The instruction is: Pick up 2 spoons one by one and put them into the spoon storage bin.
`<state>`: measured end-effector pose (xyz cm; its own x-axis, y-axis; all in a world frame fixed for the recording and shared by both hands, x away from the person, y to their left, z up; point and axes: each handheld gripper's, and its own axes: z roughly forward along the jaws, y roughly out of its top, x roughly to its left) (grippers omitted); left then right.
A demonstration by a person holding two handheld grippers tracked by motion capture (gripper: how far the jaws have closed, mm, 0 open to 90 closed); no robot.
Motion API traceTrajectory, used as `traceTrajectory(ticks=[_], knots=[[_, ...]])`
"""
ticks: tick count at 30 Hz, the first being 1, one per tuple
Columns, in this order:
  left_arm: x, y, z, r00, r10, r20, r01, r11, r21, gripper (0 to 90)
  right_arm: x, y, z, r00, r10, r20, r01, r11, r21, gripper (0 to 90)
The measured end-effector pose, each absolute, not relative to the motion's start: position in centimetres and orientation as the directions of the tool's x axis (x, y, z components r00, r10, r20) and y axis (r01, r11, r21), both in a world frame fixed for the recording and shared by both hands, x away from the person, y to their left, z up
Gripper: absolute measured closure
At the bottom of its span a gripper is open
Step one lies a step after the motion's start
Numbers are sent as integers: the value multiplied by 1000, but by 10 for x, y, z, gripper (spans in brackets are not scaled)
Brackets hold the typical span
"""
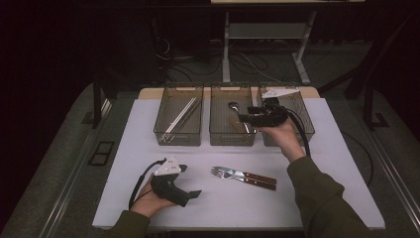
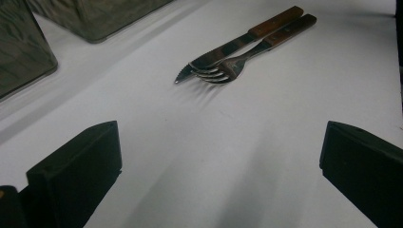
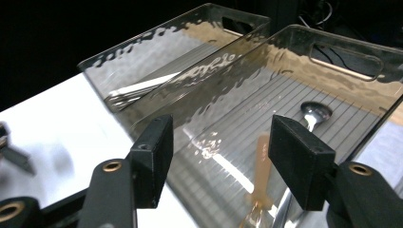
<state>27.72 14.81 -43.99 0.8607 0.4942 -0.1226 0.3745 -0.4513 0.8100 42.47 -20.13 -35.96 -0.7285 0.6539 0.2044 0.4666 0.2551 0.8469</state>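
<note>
A knife (image 1: 250, 175) and a fork (image 1: 233, 176) with brown wooden handles lie side by side on the white table top (image 1: 143, 148). In the left gripper view the knife (image 2: 237, 42) and fork (image 2: 256, 52) lie ahead of the jaws. My left gripper (image 1: 190, 181) rests low at the front left, open (image 2: 218, 175), nothing between its jaws. My right gripper (image 1: 245, 117) hangs over the middle clear bin (image 1: 231, 88), open (image 3: 221, 156) and holding nothing. A spoon (image 3: 314, 114) and a wooden-handled utensil (image 3: 261, 166) lie on the bin floor below it.
Three clear plastic bins stand in a row at the back of the table. The left bin (image 1: 182, 89) holds long pale sticks (image 1: 181, 115); the right bin (image 1: 303, 116) is partly hidden by my right hand. Dark floor, table legs and cables lie beyond.
</note>
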Motion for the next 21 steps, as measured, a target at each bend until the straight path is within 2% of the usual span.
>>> traceTrajectory(ticks=[6,21], knots=[[278,148,-440,858,498,-124,378,-450,809,0,404,-216,-361,-749,624,223,451,233,862,406],[277,148,-440,856,501,-126,382,-448,809,0,353,-236,-377,-798,565,211,427,282,860,403]])
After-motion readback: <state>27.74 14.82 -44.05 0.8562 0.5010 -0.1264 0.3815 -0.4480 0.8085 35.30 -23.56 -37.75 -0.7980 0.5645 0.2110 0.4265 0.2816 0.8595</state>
